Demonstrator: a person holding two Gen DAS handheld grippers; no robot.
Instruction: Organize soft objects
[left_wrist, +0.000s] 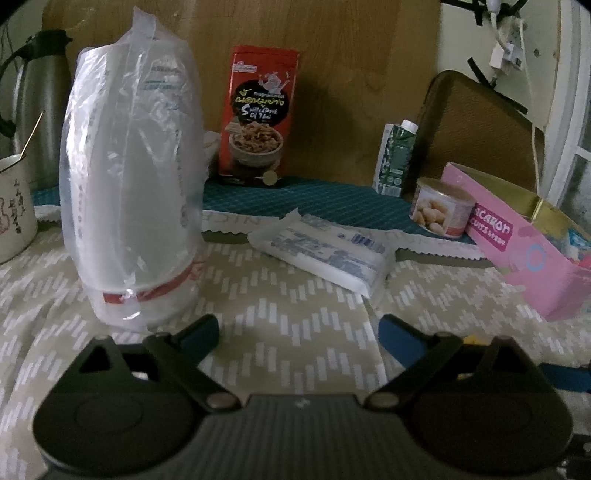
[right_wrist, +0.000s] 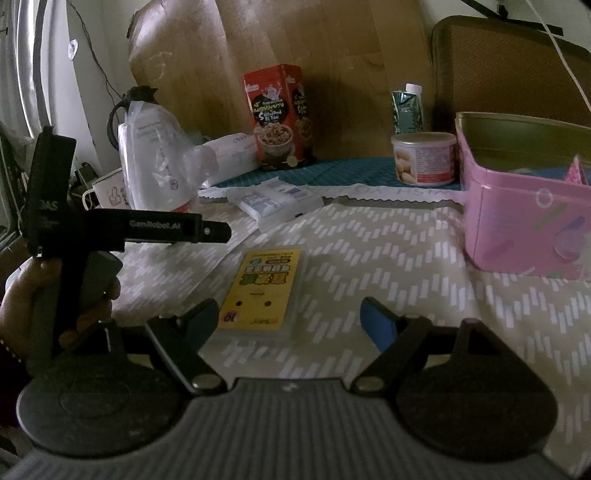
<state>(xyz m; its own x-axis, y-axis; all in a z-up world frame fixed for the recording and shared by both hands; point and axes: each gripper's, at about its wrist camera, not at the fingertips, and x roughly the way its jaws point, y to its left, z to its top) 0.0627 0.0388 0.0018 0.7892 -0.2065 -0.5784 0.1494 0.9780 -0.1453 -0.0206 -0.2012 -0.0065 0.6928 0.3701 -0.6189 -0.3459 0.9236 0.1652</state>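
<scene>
A white soft tissue pack (left_wrist: 325, 251) lies flat on the patterned cloth, ahead and right of my left gripper (left_wrist: 297, 336), which is open and empty. It also shows in the right wrist view (right_wrist: 273, 201). A tall plastic bag of stacked white cups (left_wrist: 133, 184) stands just ahead to the left; it also shows in the right wrist view (right_wrist: 155, 166). My right gripper (right_wrist: 288, 325) is open and empty; a yellow flat pack (right_wrist: 264, 291) lies on the cloth just ahead, between its fingers. The pink tin box (right_wrist: 524, 221) stands open at the right.
A red snack box (left_wrist: 255, 118), a green carton (left_wrist: 395, 158) and a small can (left_wrist: 441, 206) stand along the back on a teal mat. A mug (left_wrist: 14, 210) and steel flask (left_wrist: 40, 107) stand at the left. The left hand-held gripper body (right_wrist: 110, 229) shows at the left.
</scene>
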